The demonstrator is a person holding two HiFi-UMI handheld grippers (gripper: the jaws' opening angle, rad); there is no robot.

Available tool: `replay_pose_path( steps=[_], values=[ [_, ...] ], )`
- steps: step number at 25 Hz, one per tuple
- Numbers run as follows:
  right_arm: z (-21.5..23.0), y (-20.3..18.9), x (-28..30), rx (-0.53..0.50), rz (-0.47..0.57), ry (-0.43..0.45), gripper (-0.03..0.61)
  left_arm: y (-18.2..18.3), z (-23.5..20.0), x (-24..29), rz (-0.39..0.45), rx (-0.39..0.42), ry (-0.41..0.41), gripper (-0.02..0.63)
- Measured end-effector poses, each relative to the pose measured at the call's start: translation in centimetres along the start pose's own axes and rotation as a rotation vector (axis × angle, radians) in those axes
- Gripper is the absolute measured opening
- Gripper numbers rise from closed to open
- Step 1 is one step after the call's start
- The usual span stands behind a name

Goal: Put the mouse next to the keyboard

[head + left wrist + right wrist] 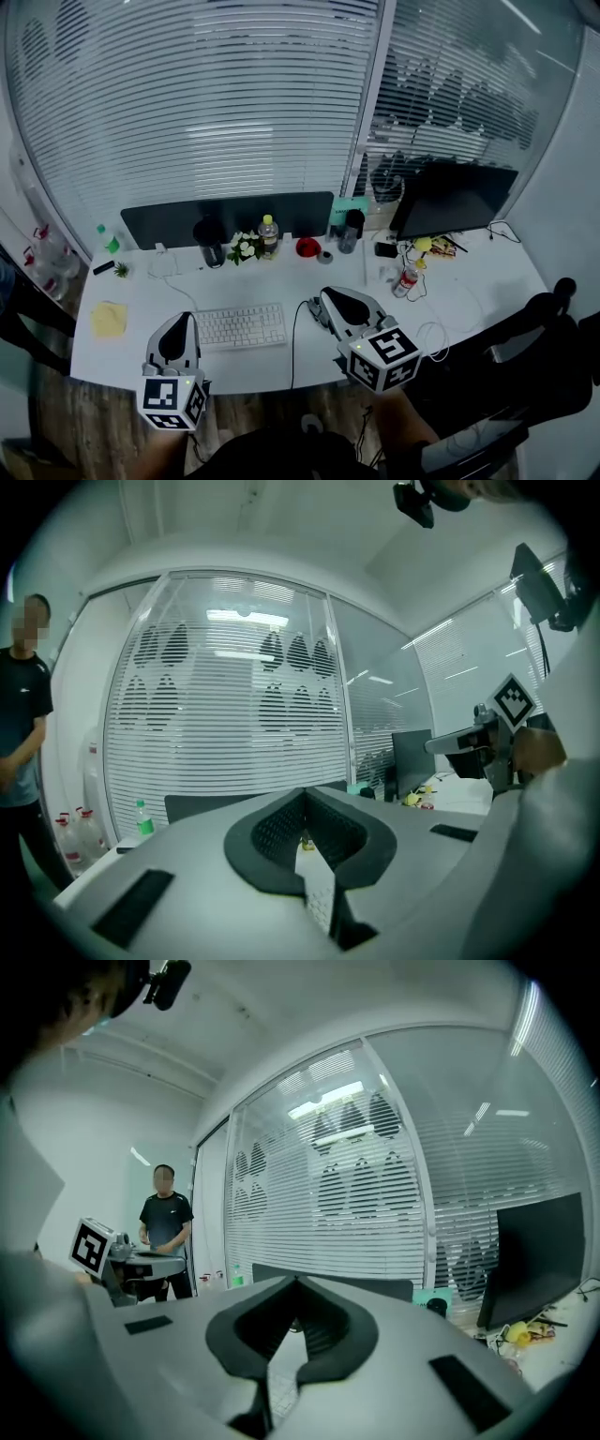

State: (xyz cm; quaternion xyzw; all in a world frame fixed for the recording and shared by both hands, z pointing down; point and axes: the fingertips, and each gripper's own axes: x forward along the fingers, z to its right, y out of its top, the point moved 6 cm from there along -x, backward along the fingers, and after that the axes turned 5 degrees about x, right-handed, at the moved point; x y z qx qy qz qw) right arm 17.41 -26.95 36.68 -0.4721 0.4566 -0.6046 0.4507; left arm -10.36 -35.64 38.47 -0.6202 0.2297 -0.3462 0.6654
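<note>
A white keyboard (240,326) lies near the front of the white desk (487,291). A small dark mouse (315,310) with a black cable sits just right of it, tight against the left side of my right gripper (328,293). That gripper's jaws meet at the tips with nothing between them (295,1281). My left gripper (178,320) hovers at the keyboard's left end. Its jaws are also shut and empty (305,791). Neither gripper view shows the mouse.
At the back stand a dark monitor (450,199), a black cup (210,242), flowers (246,247), a bottle (268,234) and a red object (307,247). A yellow pad (109,319) lies left. A second bottle (406,278) and cables are right. A person (166,1227) stands left of the desk.
</note>
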Motion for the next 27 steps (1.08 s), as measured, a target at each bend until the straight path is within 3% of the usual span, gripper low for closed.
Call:
replay_pose_path(
  steps=[27],
  values=[
    [-0.6, 1.1, 0.1, -0.03, 0.006, -0.034, 0.0, 0.7, -0.4, -0.7, 0.009, -0.017, 0.034, 0.029]
  ],
)
